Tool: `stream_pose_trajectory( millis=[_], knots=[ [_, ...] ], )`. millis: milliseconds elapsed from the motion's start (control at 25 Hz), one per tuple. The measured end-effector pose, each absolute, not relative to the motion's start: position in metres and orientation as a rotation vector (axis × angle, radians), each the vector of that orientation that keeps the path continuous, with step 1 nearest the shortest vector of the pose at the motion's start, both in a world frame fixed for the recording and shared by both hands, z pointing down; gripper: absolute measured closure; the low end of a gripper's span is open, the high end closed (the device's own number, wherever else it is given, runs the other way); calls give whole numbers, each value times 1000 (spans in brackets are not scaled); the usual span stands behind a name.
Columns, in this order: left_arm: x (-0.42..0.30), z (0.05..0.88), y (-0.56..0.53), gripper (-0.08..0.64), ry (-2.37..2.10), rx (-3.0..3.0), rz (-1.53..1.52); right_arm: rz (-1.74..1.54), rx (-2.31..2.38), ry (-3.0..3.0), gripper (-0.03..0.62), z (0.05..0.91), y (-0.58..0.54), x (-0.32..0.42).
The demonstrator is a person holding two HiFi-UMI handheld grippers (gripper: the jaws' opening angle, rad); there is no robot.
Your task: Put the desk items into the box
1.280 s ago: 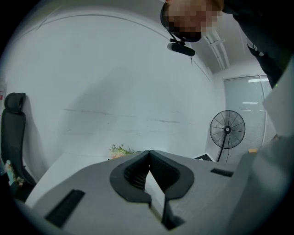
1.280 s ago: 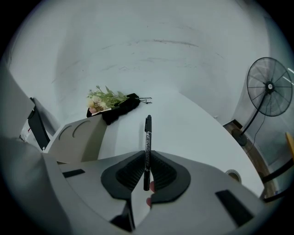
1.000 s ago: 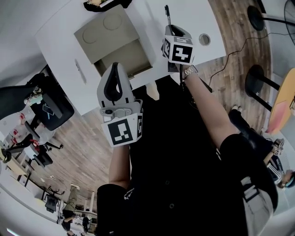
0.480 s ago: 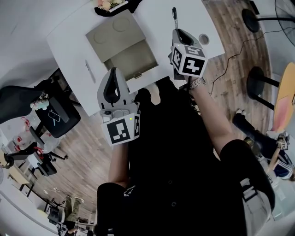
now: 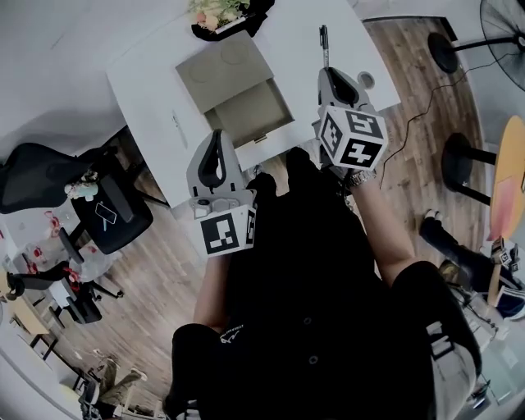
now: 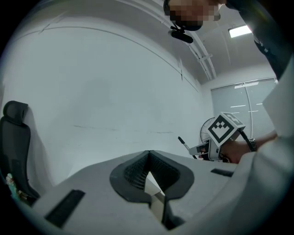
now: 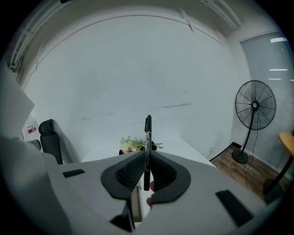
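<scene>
A tan box stands open on the white desk, its lid folded back. My right gripper is raised over the desk's near edge, right of the box, and is shut on a black pen that sticks out past its tips. In the right gripper view the pen stands upright, clamped between the pads of the right gripper. My left gripper hovers off the desk's near left corner, shut and empty; in its own view the left gripper's tips meet.
A flower arrangement sits at the desk's far edge behind the box. A round cable hole is right of the right gripper. A black office chair stands left of the desk; a fan and stools stand at the right.
The desk and box have slid right and down in the head view. Both grippers stay raised, the right one still clamped on the pen; neither jaw has changed.
</scene>
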State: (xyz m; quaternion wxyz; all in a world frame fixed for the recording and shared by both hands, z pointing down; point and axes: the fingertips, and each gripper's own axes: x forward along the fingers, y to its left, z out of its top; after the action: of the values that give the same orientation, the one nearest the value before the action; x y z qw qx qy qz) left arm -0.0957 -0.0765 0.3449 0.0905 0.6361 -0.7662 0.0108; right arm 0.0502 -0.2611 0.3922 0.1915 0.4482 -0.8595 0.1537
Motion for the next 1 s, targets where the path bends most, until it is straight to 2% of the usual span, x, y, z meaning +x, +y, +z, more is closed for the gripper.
stream_pose_trajectory(
  millis=[440,1000],
  knots=[
    [-115,334,-43,552,-2310,1879,7,339,1214,-2570,554,328,-202,38],
    [-130,343,-33,552,-2316,1849,-28,248,1135,-2595,554,322,-168,22]
  ],
)
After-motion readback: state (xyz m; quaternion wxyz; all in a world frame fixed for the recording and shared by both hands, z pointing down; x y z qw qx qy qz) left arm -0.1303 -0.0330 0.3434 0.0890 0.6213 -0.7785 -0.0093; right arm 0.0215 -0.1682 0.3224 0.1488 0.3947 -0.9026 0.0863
